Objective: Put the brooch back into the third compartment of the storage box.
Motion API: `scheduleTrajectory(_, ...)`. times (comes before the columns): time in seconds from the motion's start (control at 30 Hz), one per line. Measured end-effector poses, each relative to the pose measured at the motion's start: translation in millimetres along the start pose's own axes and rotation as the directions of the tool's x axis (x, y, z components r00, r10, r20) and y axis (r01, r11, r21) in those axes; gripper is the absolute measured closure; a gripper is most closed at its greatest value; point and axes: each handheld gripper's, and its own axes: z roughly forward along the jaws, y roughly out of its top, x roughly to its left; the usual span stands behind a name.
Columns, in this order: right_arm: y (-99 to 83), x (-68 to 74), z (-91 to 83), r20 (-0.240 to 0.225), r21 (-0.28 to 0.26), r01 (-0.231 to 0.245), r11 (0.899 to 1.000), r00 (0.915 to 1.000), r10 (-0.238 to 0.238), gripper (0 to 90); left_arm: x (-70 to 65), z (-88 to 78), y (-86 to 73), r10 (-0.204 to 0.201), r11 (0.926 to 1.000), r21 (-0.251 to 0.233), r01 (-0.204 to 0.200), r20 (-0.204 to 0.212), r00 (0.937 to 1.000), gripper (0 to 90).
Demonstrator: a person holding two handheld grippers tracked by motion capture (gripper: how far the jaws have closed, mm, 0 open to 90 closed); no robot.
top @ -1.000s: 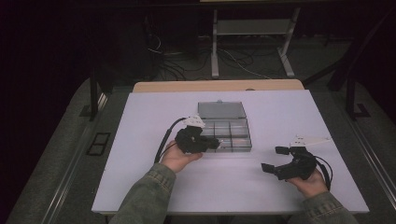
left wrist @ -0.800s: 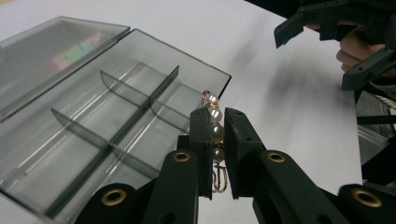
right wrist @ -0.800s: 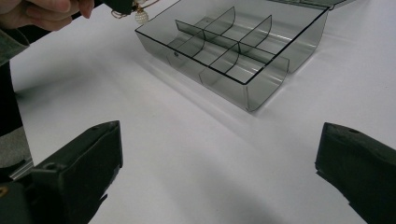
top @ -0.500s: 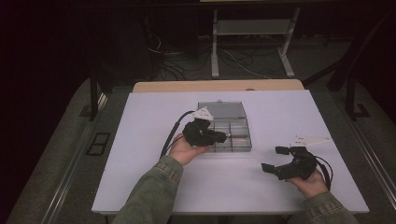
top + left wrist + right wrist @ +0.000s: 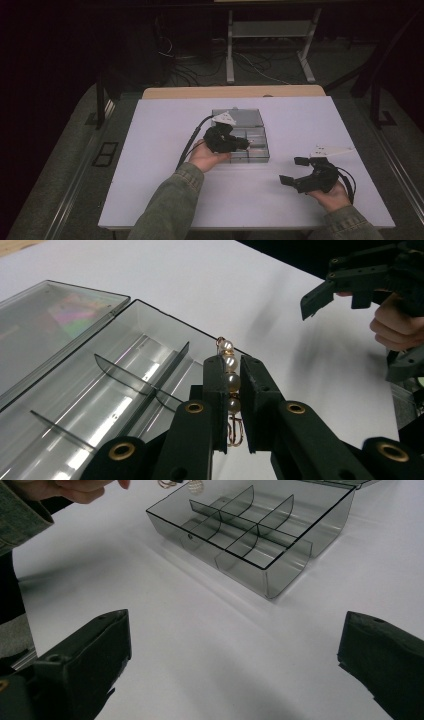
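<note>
Holding a pearl bracelet (image 5: 230,385) — above the compartment box (image 5: 125,385).

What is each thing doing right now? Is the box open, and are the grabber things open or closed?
Box: open, compartments look empty.
Lid: flipped back, lying flat on the table.
Pearl jewellery: clamped between the left jaws, held over the box.
Left gripper: shut on the pearl jewellery.
Right gripper: jaws wide open, holding nothing, off to the side of the box.
</note>
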Motion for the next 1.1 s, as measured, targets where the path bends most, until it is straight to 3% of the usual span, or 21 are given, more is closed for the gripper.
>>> scheduleTrajectory(0.27,0.1,-0.6,-0.7,-0.005,-0.006,0.000,1.000,1.0000,0.000,0.5,4.5,13.2,-0.5,-0.020,0.9997,0.010,0.020,0.003,0.9998,80.9)
scheduleTrajectory(0.9,0.6,-0.1,-1.7,-0.009,-0.012,0.002,1.000,1.0000,-0.002,0.5,10.8,39.9,3.0,0.000,0.9969,0.078,0.001,-0.012,0.9999,80.9)
scheduleTrajectory(1.1,0.7,0.0,-2.0,-0.010,-0.013,0.004,1.000,0.9999,-0.004,0.5,12.4,47.9,6.2,-0.014,0.9959,0.089,0.016,-0.018,0.9997,80.8)
